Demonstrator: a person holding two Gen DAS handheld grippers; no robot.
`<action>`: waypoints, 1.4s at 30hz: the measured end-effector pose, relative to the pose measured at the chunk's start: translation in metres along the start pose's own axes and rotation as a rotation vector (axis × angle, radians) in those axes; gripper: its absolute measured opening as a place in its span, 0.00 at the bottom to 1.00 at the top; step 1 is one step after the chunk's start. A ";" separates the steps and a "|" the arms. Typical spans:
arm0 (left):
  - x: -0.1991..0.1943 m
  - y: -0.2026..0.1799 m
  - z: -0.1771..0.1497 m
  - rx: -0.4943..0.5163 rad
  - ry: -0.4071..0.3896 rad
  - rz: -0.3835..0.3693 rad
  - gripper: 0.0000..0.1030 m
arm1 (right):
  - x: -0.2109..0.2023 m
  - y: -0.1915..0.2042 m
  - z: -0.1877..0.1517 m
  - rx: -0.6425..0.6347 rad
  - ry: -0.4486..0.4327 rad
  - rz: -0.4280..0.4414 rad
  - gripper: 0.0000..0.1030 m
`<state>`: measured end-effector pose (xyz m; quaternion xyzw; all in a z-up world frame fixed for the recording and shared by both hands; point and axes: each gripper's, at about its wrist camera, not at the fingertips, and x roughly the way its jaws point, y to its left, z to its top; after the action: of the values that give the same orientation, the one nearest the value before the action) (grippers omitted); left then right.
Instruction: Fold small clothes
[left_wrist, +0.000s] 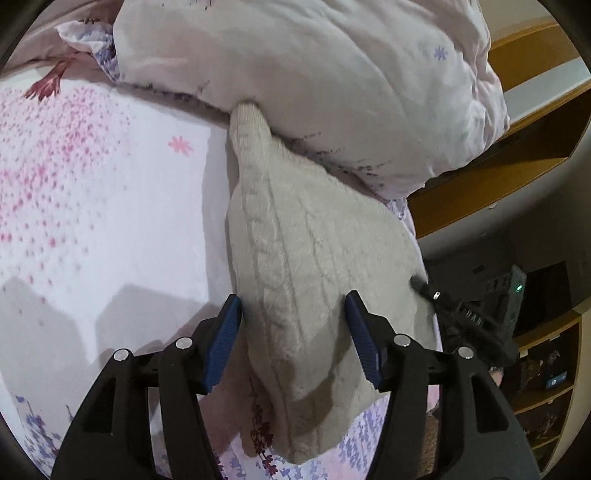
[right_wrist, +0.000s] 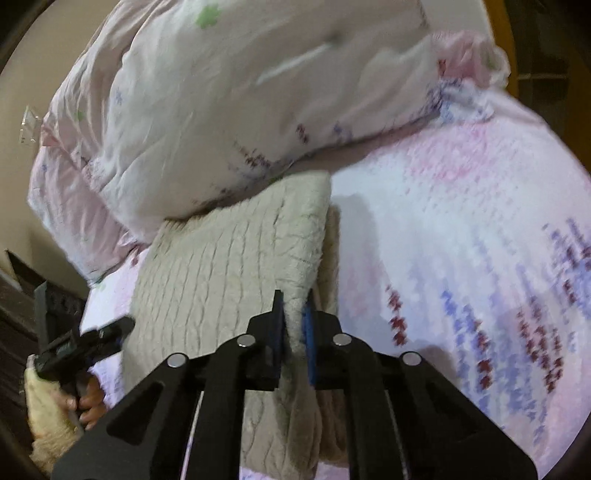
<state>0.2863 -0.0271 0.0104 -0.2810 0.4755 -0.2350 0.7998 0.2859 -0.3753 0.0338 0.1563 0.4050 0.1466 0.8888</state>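
While no writing shows, right gripper (right_wrist: 294, 325) pinches the sweater (left_wrist: 314, 266); left gripper (left_wrist: 293, 339) jaws gape.

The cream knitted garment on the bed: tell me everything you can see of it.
The cream cable-knit woolly garment lies folded on the floral bedsheet, its far end tucked under the white puffy duvet. The right gripper pinches its folded edge; the left gripper straddles it, fingers apart.
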 end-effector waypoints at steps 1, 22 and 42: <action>-0.001 0.000 0.000 -0.002 0.002 -0.005 0.57 | -0.001 -0.003 0.004 0.011 -0.016 -0.021 0.07; -0.010 0.001 -0.058 0.010 0.047 -0.033 0.28 | -0.048 -0.011 -0.064 -0.024 -0.015 -0.004 0.09; -0.024 -0.027 -0.056 0.178 -0.021 0.161 0.70 | -0.050 -0.028 -0.056 0.058 -0.007 0.050 0.50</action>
<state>0.2231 -0.0436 0.0217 -0.1722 0.4655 -0.2083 0.8428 0.2159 -0.4108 0.0215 0.1926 0.4021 0.1565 0.8813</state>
